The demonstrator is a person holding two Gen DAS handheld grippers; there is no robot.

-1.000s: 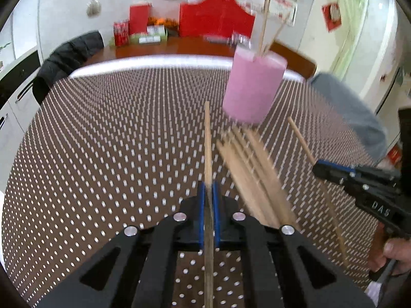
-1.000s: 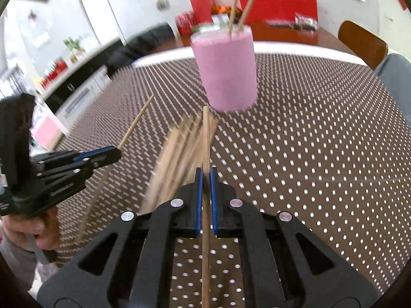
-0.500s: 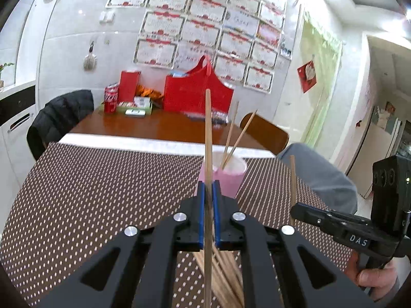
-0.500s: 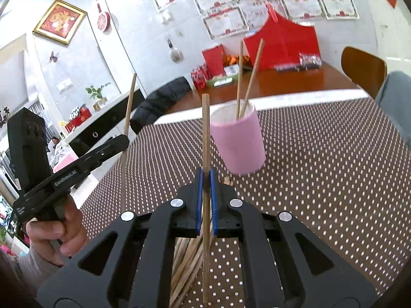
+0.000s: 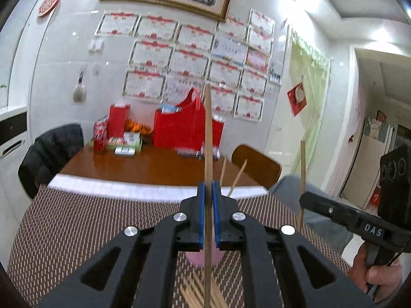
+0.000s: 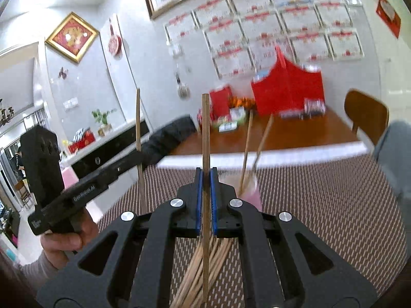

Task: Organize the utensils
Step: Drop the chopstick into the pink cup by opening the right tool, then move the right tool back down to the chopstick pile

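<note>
Showing both grippers raised above the dotted mat. At left, the left gripper pinches one upright chopstick between its blue pads. Between and beyond them, the pink cup holds two chopsticks; the loose pile lies on the mat nearer the cameras. At right, the right gripper pinches another stick, also upright.

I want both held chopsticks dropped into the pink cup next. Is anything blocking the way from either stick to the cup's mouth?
Nothing visible blocks it. The pink cup stands just ahead of both tools, its mouth open apart from two chopsticks already leaning inside. The loose pile lies flat on the dotted mat, below the path.
</note>
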